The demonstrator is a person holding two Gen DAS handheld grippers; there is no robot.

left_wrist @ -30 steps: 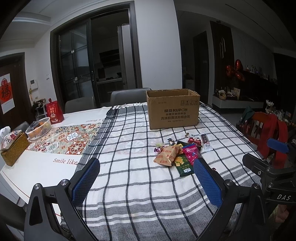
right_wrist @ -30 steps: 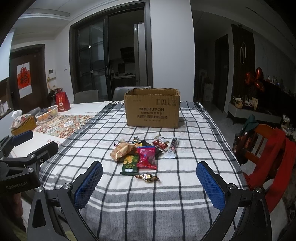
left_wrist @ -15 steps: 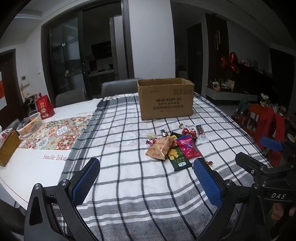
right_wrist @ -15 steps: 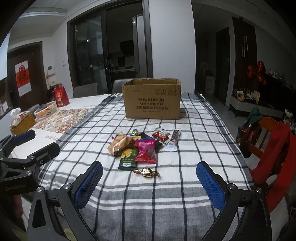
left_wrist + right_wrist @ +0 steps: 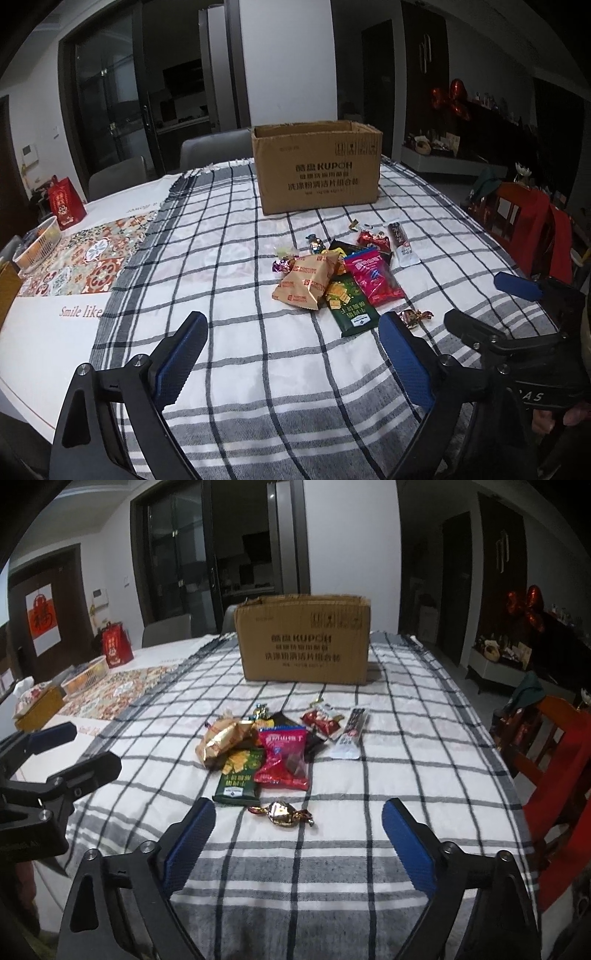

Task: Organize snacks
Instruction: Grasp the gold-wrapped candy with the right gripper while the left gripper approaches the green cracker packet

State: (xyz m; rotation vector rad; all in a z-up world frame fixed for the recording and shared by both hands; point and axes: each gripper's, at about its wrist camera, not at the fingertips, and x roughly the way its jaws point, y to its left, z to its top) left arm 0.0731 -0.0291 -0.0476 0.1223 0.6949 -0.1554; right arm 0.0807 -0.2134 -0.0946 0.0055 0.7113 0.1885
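The right gripper (image 5: pixel 299 818) was held above the near part of the desk (image 5: pixel 406 746) with its blue pads wide apart, the jaws closing slightly and nothing pressed between them. A gold-wrapped candy (image 5: pixel 282 814) was seen in the gap between the pads, lying on the checked cloth (image 5: pixel 332 867) and touched by neither. The left gripper (image 5: pixel 293 338) was likewise spread wide, its jaws closing a little, with only bare cloth between them; the same candy lay just beside its right pad in that view.

Just beyond the candy, the pile of snacks was found near the middle of the desk. A green packet (image 5: pixel 240 777) lay flat nearest the grippers, with a red packet (image 5: pixel 284 760) overlapping its right edge. A tan crinkled bag (image 5: pixel 221 740) rested to the left of these, partly on the green packet. Behind them a dark packet (image 5: pixel 314 743) was partly covered, and a small red-and-white packet (image 5: pixel 321 720) and a long white-and-dark bar (image 5: pixel 351 734) lay to the right, the bar a little apart from the pile. A few small wrapped sweets (image 5: pixel 282 264) were scattered at the pile's far left edge.

Farther back, an open cardboard box (image 5: pixel 304 642) stood upright on the cloth, well apart from the snacks. To the left, a patterned runner (image 5: pixel 77 258), a white basket (image 5: pixel 37 247) and a red gift bag (image 5: pixel 66 201) were seen. A red garment (image 5: pixel 561 775) was draped over a chair on the right.
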